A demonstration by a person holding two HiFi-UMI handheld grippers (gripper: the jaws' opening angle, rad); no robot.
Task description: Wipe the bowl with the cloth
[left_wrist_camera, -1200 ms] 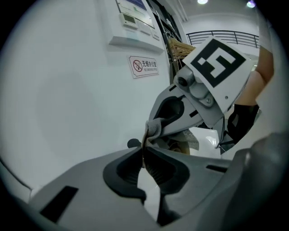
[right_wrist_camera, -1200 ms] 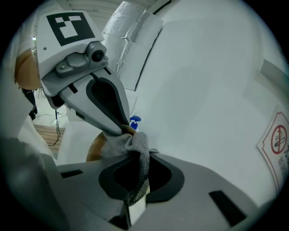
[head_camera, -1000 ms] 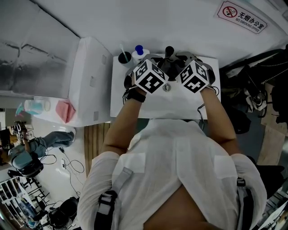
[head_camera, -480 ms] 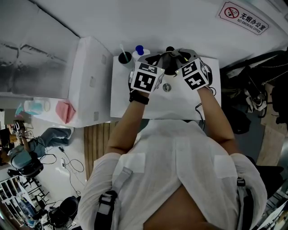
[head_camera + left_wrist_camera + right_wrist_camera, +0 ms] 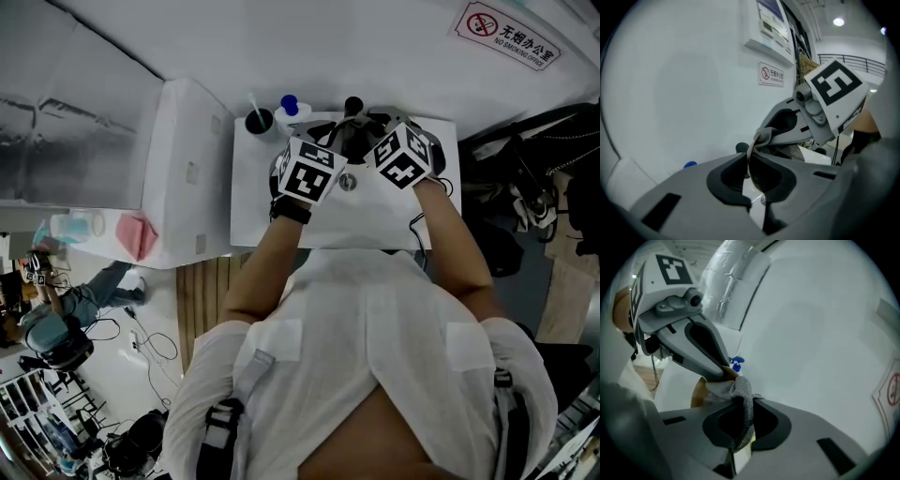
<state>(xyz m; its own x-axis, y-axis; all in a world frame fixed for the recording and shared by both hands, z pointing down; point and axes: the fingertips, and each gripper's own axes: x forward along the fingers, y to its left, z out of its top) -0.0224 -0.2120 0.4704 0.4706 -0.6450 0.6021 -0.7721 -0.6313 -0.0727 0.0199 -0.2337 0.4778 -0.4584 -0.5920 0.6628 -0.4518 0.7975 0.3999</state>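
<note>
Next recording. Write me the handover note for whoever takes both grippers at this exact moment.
Left gripper: clamped on the rim of the bowl, holding it over the table; jaws just starting to open.
Right gripper: shut on the grey cloth, which is bunched against the bowl beside the left jaws.
Done: bowl and cloth are both in hand and brought together.
Left: finish wiping (how much is wiped can't be told), then set both down.

Your table [image 5: 375,225] stands straight ahead against the wall [image 5: 309,47], with a cup [image 5: 255,122] and a bottle [image 5: 289,105] at its far left corner and a box [image 5: 187,169] just beside its left edge. Over its far middle, the cloth [image 5: 740,392] touches the bowl [image 5: 699,392] from the right.
</note>
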